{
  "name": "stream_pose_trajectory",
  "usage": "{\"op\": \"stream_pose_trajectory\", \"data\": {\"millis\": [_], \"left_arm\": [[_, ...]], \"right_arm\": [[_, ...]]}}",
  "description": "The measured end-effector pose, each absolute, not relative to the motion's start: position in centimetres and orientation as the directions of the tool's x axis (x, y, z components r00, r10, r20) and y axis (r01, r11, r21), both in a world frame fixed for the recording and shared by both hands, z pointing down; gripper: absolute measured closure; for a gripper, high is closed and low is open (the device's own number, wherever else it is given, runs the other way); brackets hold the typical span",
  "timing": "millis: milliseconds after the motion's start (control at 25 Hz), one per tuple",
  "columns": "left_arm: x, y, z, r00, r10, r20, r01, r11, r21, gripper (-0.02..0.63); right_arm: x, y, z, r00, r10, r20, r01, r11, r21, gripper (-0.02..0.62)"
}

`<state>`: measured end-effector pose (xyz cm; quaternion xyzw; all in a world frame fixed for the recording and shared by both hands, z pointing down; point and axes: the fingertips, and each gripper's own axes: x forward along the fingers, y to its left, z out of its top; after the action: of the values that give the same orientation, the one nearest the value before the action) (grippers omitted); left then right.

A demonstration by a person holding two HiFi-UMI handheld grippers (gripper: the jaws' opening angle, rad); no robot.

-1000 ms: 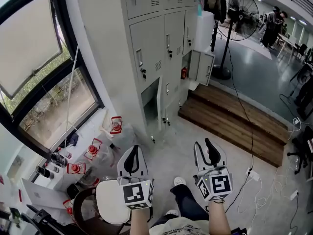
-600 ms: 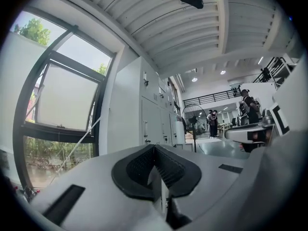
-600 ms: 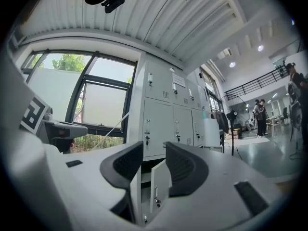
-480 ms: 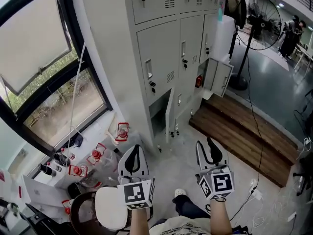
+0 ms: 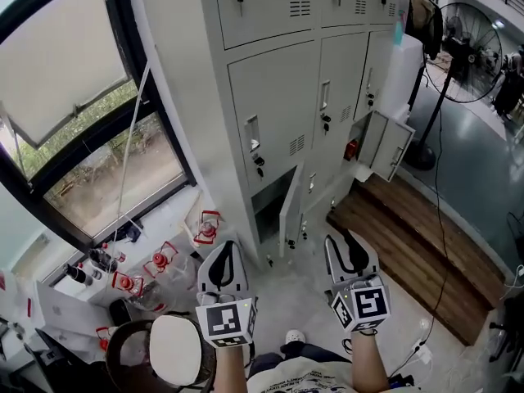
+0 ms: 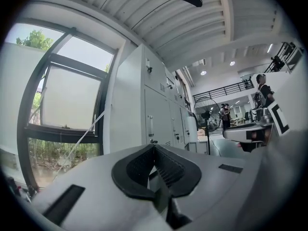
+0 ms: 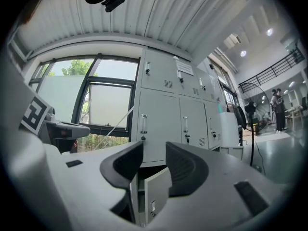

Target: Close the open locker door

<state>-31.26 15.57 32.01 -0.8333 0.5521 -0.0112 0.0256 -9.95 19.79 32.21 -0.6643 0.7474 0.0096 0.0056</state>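
One low locker door (image 5: 288,211) hangs ajar, long axis vertical, swung outward.

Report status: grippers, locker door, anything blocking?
Left gripper shut, right gripper open, both empty. Low locker door ajar ahead, not reached. Second open door farther right; nothing in between.
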Motion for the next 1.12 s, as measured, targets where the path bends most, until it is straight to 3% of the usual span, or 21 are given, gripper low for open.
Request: {"op": "stream_pose_trajectory", "data": {"millis": [640,1120], "left_arm": [[-31.3,10.6,35.7,0.286,-0.956,0.072,-0.955,-0.290,-0.063,0.601],[-31.5,5.0,38.3,0.296,-0.948,0.116,-0.951,-0.303,-0.056,0.601]], "right_arm": [[-10.4,12.4,36.9,-0.252,-0.966,0.059,-0.968,0.251,-0.018,0.449],[-11.8,6.8,39.8,-0.273,-0.956,0.105,-0.962,0.274,-0.005,0.449]]}}
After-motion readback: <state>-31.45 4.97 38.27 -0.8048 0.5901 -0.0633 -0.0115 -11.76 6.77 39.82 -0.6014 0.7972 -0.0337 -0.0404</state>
